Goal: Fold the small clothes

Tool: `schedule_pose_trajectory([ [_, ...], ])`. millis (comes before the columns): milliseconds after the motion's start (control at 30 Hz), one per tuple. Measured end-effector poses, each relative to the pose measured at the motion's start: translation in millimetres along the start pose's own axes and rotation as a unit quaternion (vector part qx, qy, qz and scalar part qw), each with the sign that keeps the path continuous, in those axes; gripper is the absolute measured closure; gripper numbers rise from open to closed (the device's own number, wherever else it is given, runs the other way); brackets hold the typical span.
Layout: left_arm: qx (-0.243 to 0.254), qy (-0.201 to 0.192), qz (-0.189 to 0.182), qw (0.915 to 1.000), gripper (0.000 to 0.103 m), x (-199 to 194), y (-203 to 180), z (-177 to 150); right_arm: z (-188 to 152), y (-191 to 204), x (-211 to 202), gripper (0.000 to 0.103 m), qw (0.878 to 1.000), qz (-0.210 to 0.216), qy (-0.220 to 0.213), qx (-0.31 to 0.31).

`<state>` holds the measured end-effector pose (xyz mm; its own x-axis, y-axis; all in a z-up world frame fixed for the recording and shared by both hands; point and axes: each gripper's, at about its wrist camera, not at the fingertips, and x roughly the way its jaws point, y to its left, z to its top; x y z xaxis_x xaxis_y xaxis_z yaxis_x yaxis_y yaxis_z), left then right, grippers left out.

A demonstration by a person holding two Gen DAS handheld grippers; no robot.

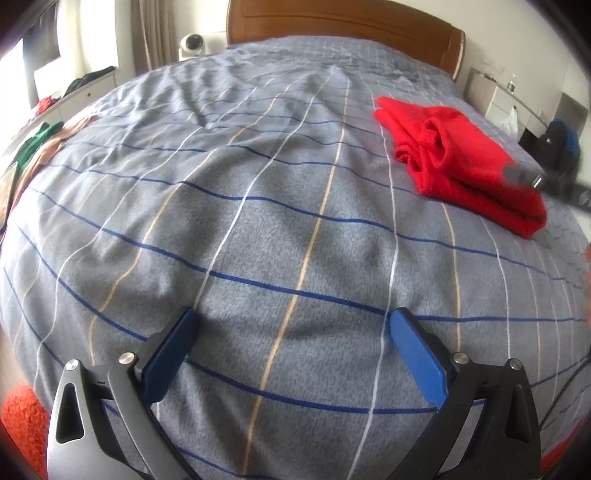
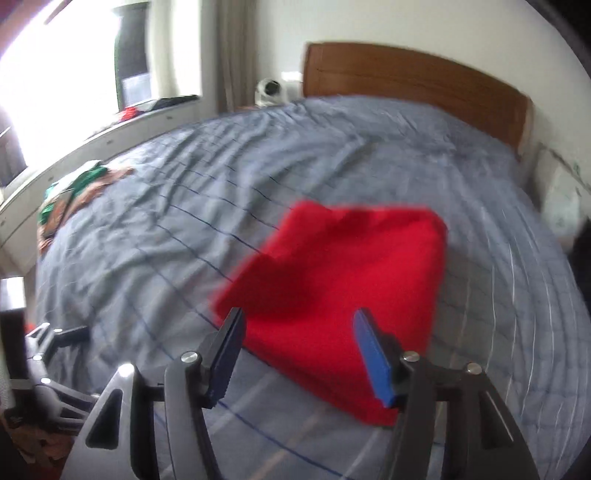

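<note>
A folded red garment [image 1: 461,166] lies on the grey checked bedspread [image 1: 258,221], toward the right side of the bed. In the right wrist view the red garment [image 2: 343,266] sits just in front of my right gripper [image 2: 295,336], which is open and empty above its near edge. My left gripper [image 1: 291,332] is open and empty over bare bedspread, well to the left of the garment. The tip of the right gripper [image 1: 532,179] shows blurred at the garment's right edge in the left wrist view. The left gripper [image 2: 55,336] shows at the left edge of the right wrist view.
A heap of green and brown clothes [image 2: 77,192] lies at the bed's left edge, also in the left wrist view [image 1: 37,144]. A wooden headboard [image 1: 343,26] stands at the far end. A white cabinet [image 2: 110,133] runs along the window side. An orange fuzzy item [image 1: 22,424] sits bottom left.
</note>
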<state>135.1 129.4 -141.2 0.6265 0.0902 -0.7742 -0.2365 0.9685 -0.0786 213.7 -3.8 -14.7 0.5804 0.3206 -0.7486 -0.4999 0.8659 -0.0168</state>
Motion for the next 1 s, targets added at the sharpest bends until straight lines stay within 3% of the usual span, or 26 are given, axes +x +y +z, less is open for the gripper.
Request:
schedule_pose_trajectory([
  [100, 0.009, -0.005, 0.004, 0.9999, 0.001, -1.5, -1.5, -2.6, -19.9, -8.9, 26.3, 0.042, 0.999, 0.015, 0.034, 0.040],
  [200, 0.017, -0.006, 0.004, 0.9998, 0.001, -6.5, -2.7, -3.7, -21.5, -1.4, 19.0, 0.040, 0.999, 0.014, 0.007, 0.044],
  [300, 0.003, 0.000, -0.077, 0.9970, 0.001, -17.9, -0.2, 2.4, -19.1, -6.3, -2.1, 0.040, 0.997, 0.047, -0.011, 0.063],
  [367, -0.016, -0.005, -0.146, 0.9892, 0.001, -26.6, 0.2, 17.1, -20.7, -16.1, -16.8, 0.033, 0.996, 0.050, -0.023, 0.069],
  [433, -0.022, -0.006, -0.185, 0.9825, 0.001, -28.9, -6.8, 43.7, -28.0, -36.9, -30.8, 0.019, 0.996, 0.035, -0.033, 0.081],
  [600, 0.001, 0.024, -0.234, 0.9720, 0.001, -8.2, -48.8, 124.6, -36.6, -100.6, -23.0, 0.019, 0.985, 0.015, -0.016, 0.170],
  [667, 0.018, 0.027, -0.208, 0.9775, 0.001, 12.5, -68.4, 151.2, -33.9, -120.4, -15.3, 0.018, 0.976, 0.029, -0.021, 0.214],
  [733, 0.027, 0.043, -0.160, 0.9859, 0.001, 44.4, -83.1, 170.8, -26.0, -133.5, -3.5, 0.019, 0.967, 0.056, -0.022, 0.247],
  [867, 0.037, 0.082, -0.108, 0.9901, 0.002, 94.5, -90.2, 186.1, -3.8, -146.9, 39.1, 0.019, 0.949, 0.125, -0.001, 0.289],
  [933, 0.044, 0.097, -0.099, 0.9894, 0.002, 110.5, -90.6, 185.2, 4.8, -155.5, 62.3, 0.019, 0.936, 0.155, 0.002, 0.315],
  [1000, 0.037, 0.110, -0.108, 0.9874, 0.001, 117.5, -86.0, 180.9, 8.1, -161.2, 85.4, 0.019, 0.916, 0.192, -0.001, 0.352],
])
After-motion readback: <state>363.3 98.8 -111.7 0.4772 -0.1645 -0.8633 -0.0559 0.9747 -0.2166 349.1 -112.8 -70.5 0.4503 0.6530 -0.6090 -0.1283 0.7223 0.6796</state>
